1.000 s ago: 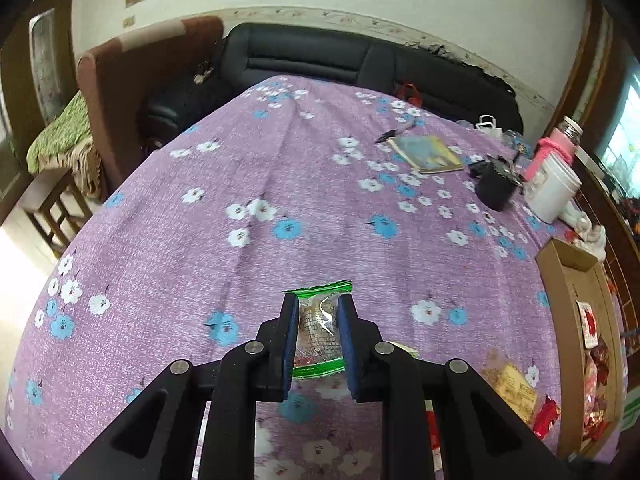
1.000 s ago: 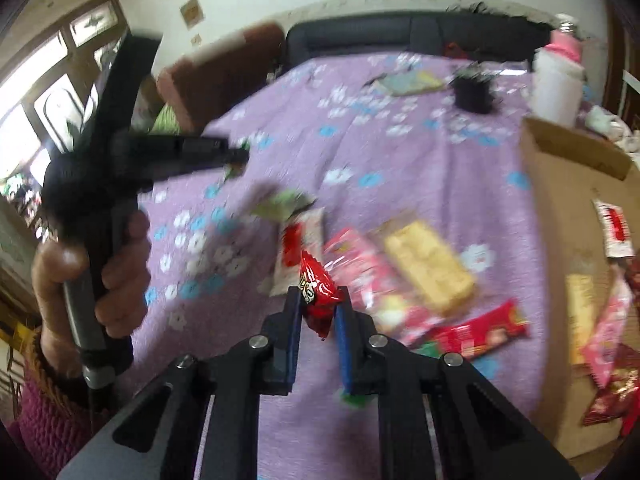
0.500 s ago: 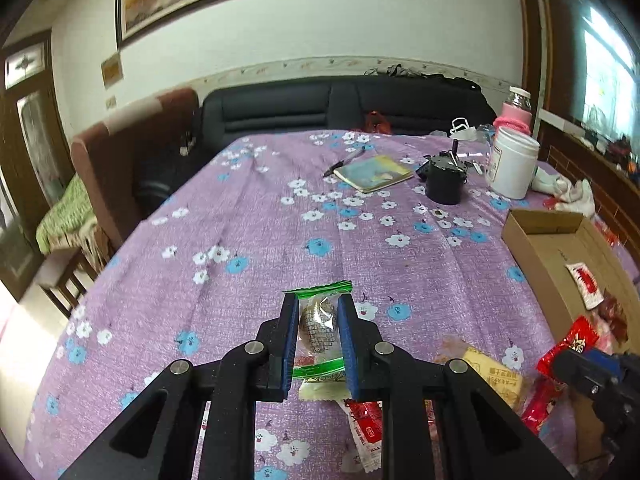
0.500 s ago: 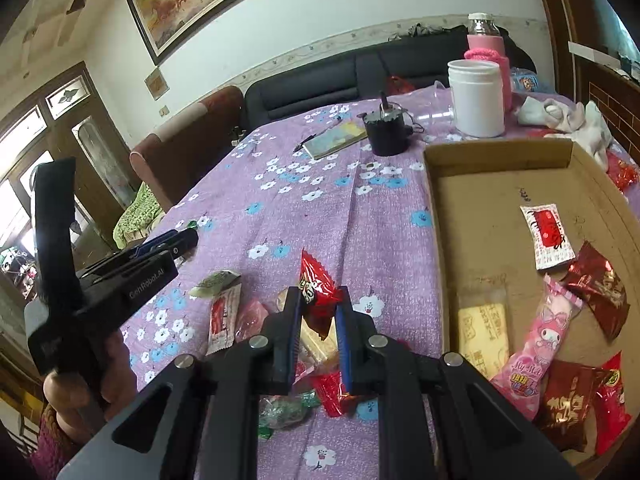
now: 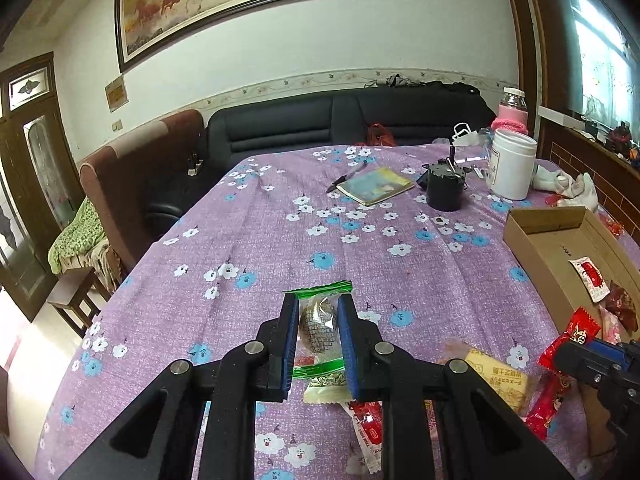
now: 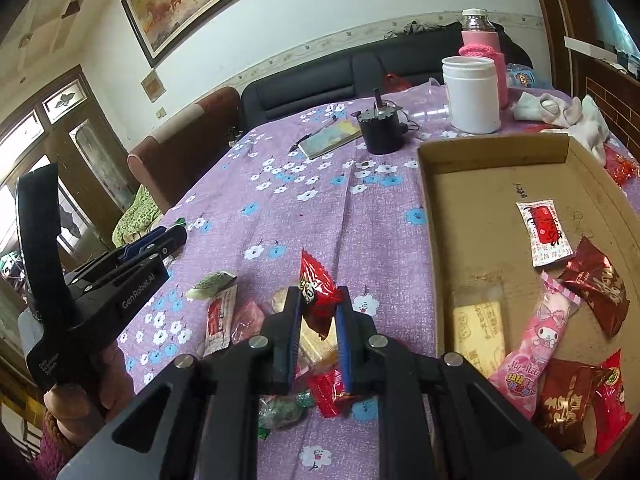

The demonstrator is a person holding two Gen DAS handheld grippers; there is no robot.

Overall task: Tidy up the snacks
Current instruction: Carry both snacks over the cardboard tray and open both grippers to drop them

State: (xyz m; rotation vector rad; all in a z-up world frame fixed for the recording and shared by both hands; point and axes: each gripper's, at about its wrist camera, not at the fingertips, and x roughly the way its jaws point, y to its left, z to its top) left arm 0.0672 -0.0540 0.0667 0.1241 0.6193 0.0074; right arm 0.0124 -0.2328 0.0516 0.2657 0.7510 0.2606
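right, from my left camera i see the left gripper (image 5: pixel 318 334) clamped on one green-edged clear snack (image 5: pixel 318 326), held up above the purple floral cloth (image 5: pixel 280 240). just under it lies one pale green packet (image 5: pixel 326 390) and one long red-and-white sachet (image 5: pixel 368 428), then one yellow biscuit pack (image 5: pixel 498 374) further right. at the far right the right gripper (image 5: pixel 558 354) comes into that view with one red packet (image 5: pixel 568 340) pinched in it, next to the cardboard box (image 5: pixel 532 240).

from my right camera, one hand (image 6: pixel 86 384) grips the left tool's handle at the left edge. loose on the cloth i count about seven snacks: the pale green one (image 6: pixel 210 281), the red-and-white sachet (image 6: pixel 218 320), a pink one (image 6: pixel 248 316), a yellow pack partly behind the jaws, a green-twist candy (image 6: pixel 280 410) and two red ones (image 6: pixel 330 394), though that heap is crowded. the right gripper (image 6: pixel 318 322) is closed on the red packet (image 6: pixel 316 284), over the cloth just left of the box (image 6: pixel 430 216). in the box i count seven snacks: one white-and-red sachet (image 6: pixel 544 232), one biscuit pack (image 6: pixel 480 328), one pink stick (image 6: pixel 536 340), two dark brown packets (image 6: pixel 600 288), two red ones (image 6: pixel 610 404).

at the back stand one black pot (image 6: pixel 380 130), one white jar (image 6: pixel 472 94), one pink bottle (image 6: pixel 482 44) and one notebook (image 6: pixel 330 138).
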